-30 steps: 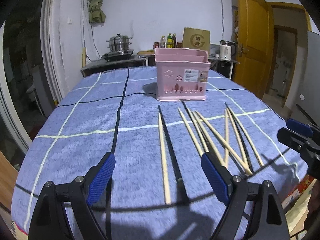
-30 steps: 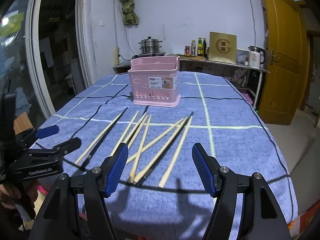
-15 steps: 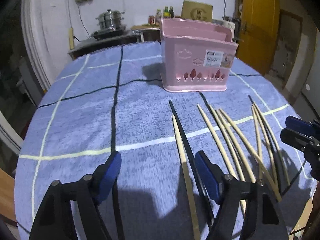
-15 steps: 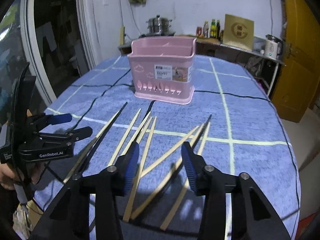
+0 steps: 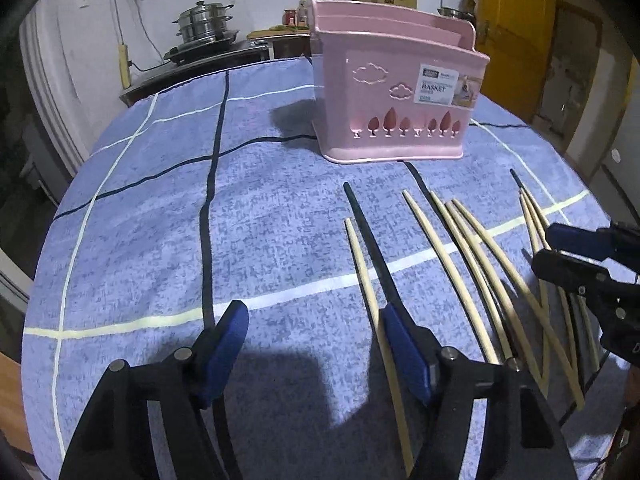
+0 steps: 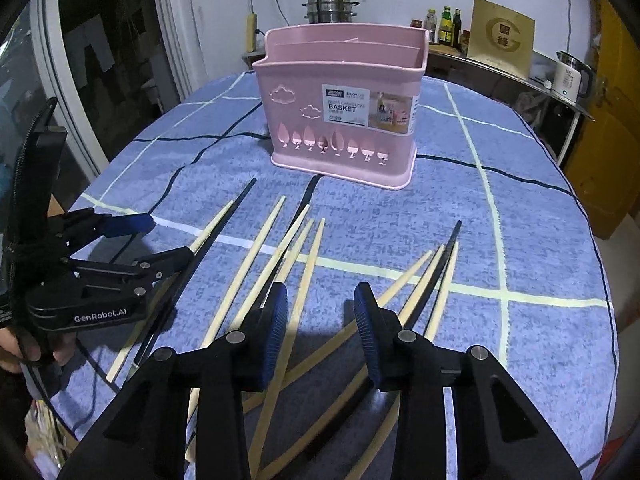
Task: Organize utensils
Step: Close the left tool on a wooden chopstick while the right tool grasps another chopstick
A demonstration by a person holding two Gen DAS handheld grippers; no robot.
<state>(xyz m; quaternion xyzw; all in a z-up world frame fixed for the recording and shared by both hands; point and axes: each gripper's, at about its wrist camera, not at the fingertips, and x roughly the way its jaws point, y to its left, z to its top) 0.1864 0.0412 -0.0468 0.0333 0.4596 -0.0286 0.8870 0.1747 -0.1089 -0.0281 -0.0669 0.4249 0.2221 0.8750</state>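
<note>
Several pale wooden chopsticks (image 5: 452,256) and black chopsticks (image 5: 372,236) lie side by side on the blue checked tablecloth (image 5: 160,208); they also show in the right wrist view (image 6: 256,264). A pink utensil basket (image 5: 396,92) stands upright behind them, also in the right wrist view (image 6: 340,104). My left gripper (image 5: 316,344) is open and empty, low over the cloth, its right finger above the leftmost pale and black sticks. My right gripper (image 6: 320,324) is open, narrower, empty, low over the middle sticks.
The round table's edge (image 6: 604,280) curves close on the right. Behind stand a counter with a steamer pot (image 5: 204,24), bottles (image 6: 448,24), a kettle (image 6: 568,76) and a yellow door (image 5: 508,12). Each gripper shows in the other's view: (image 5: 588,268), (image 6: 112,256).
Both grippers have moved forward and down towards the chopsticks and basket. The right gripper's jaws have narrowed. The left gripper's jaws have also come somewhat closer together.
</note>
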